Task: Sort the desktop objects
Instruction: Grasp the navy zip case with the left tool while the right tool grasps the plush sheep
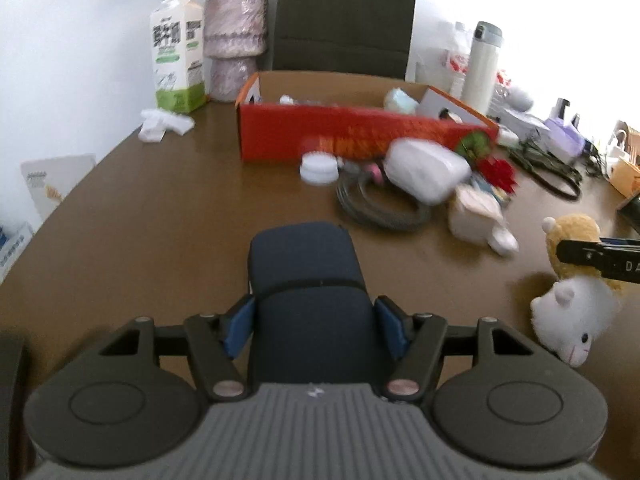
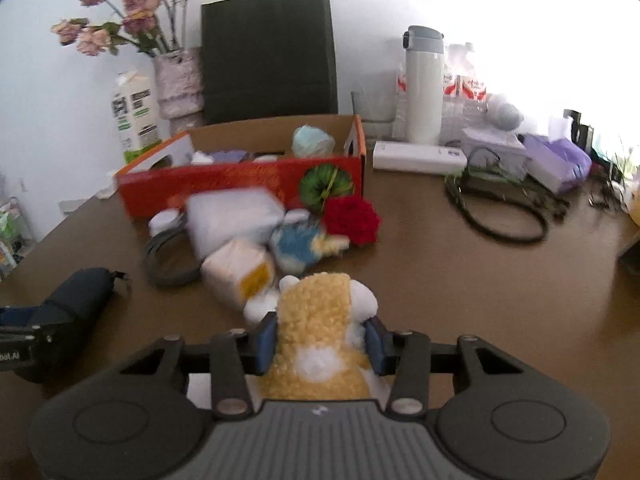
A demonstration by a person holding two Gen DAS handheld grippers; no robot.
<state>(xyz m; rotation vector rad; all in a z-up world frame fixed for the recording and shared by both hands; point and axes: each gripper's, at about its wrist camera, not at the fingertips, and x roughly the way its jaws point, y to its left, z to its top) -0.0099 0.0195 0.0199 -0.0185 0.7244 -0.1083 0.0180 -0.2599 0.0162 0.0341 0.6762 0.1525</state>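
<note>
Now | left hand-held gripper [image 1: 316,328] clamps navy pouch [image 1: 304,276] | right hand-held gripper [image 2: 322,346] clamps plush toy [image 2: 316,320]

At the back of the brown table [image 2: 460,300] stands a pale vase [image 2: 178,80] of dried pink flowers [image 2: 128,8], a milk carton [image 1: 176,52] beside it. A dark paper bag [image 2: 268,52] stands behind, a white thermos [image 2: 424,84] further right.

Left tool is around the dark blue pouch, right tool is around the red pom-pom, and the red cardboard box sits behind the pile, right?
Not quite. The right tool is around the yellow-and-white plush toy, not the red pom-pom, as the right wrist view shows. The left tool around the dark blue pouch and the red cardboard box behind the pile are correct.
</note>
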